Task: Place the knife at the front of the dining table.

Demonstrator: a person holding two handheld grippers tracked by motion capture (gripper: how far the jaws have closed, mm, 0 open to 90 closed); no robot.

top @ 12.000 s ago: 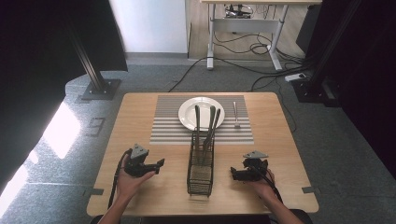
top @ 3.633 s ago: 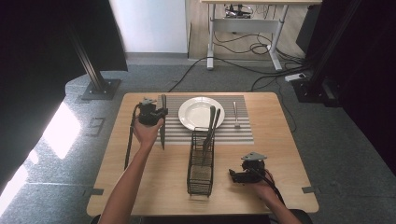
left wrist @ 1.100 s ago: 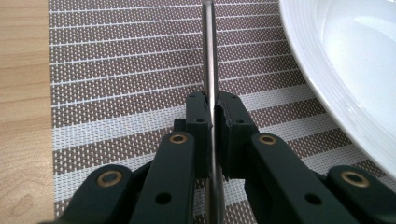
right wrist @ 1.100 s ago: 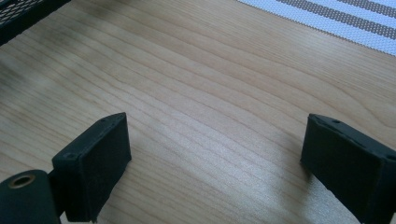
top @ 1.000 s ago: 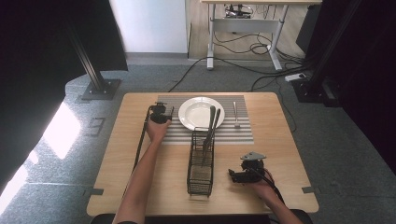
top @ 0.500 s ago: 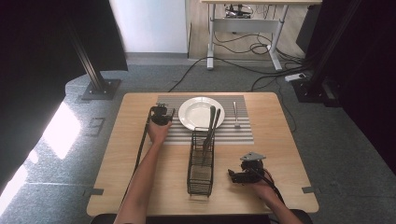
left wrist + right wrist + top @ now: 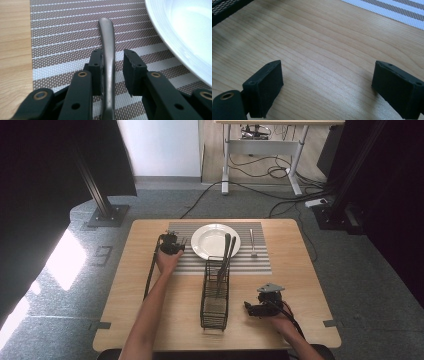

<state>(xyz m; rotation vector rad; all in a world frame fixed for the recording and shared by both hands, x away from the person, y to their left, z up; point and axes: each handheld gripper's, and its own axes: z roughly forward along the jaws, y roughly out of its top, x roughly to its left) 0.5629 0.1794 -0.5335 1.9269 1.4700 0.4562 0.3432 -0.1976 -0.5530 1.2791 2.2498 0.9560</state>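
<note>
Currently: left gripper (image 7: 113,67) jaws just opening, metal utensil handle (image 7: 108,50) lying loose between — lift straight off, plate (image 7: 185,32) at three o'clock; right gripper (image 7: 332,87) wide, empty.

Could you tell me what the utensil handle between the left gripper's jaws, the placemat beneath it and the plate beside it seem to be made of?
The utensil handle looks like brushed metal, probably stainless steel: grey with a soft sheen. The placemat seems to be woven vinyl or similar: brown and white stripes with a visible mesh texture. The plate appears to be glazed ceramic, possibly melamine: white, smooth, glossy.
</note>
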